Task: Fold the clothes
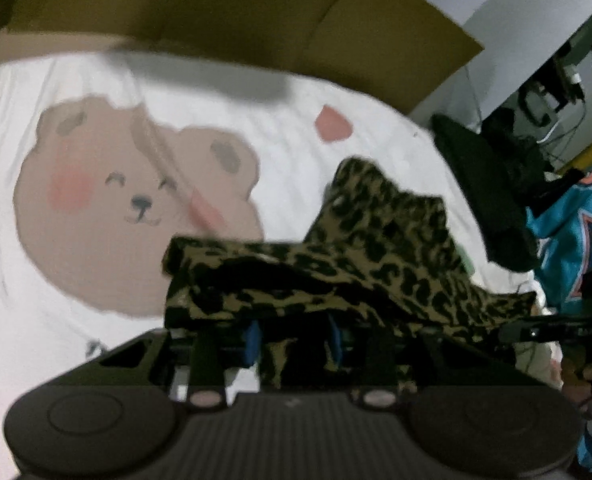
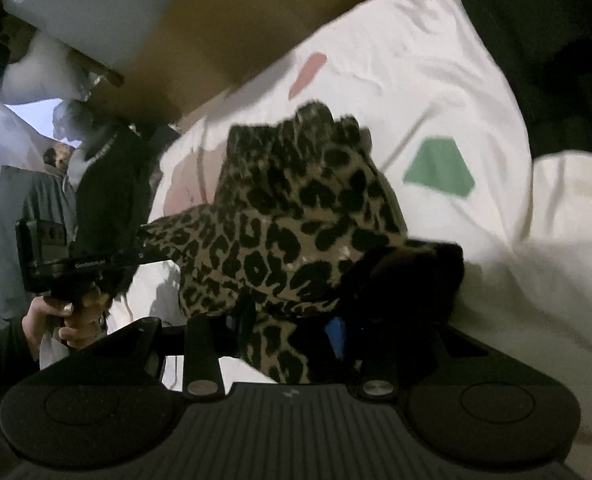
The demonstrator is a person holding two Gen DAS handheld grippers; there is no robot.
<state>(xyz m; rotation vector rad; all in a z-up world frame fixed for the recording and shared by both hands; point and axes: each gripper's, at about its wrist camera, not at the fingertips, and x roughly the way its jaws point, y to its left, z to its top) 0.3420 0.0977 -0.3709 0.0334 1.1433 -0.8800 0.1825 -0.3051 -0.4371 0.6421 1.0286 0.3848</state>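
While the leopard-print garment [image 1: 376,256] is draping over both tongs and hiding their tips, I am seeing my left gripper [image 1: 294,338] and right gripper [image 2: 292,332] pinching it above the white bear-print sheet [image 1: 76,92]; a cardboard box [image 1: 256,12] is lying beyond, contents unseen.

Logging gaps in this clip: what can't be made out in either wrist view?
- Left wrist view: left gripper fingertips, buried under the leopard-print garment.
- Right wrist view: right gripper fingertips, covered likewise.
- Both views: the garment's type and full outline, bunched and motion-blurred.
- Left wrist view: turquoise printed cloth, cut off by the right edge.
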